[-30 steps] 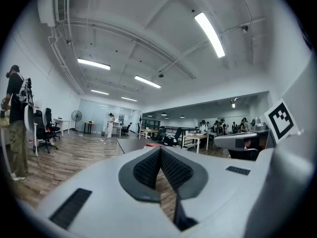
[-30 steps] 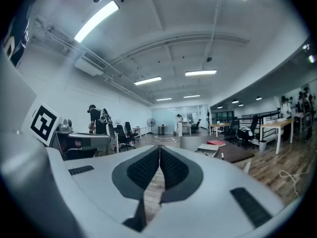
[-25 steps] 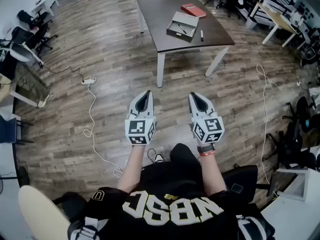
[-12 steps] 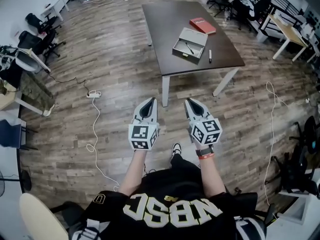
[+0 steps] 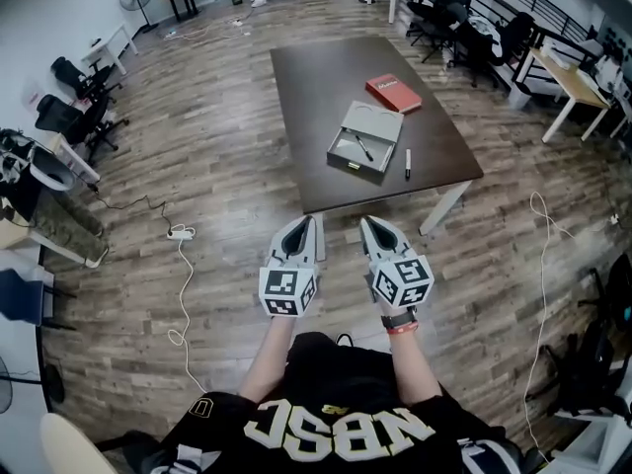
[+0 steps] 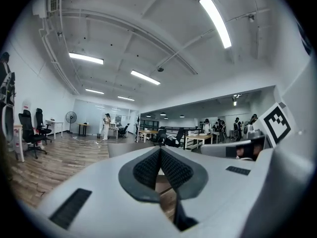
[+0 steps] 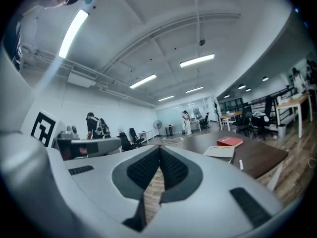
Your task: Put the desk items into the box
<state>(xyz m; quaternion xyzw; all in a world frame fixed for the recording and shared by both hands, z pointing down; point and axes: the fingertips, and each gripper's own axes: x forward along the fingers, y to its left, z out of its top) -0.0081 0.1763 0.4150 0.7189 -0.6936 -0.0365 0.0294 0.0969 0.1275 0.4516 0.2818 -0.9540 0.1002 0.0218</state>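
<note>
Dark table [image 5: 296, 117] ahead; pen [image 5: 407, 163] right of box [image 5: 373, 124], lying front-to-back, nearer right gripper [image 5: 372, 227], jaws just pinched together, empty; left gripper [image 5: 303, 227] closed too.

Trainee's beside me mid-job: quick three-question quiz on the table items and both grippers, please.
1. True or false: the red book lies inside the open box.
2. What already lies in the box? A) a pen B) a stapler C) nothing
3. Fill in: the left gripper and the right gripper each have their fingers ___.
Key: 1 false, it lies on the table beyond the box; 2 A; 3 shut, nothing between them.
</note>
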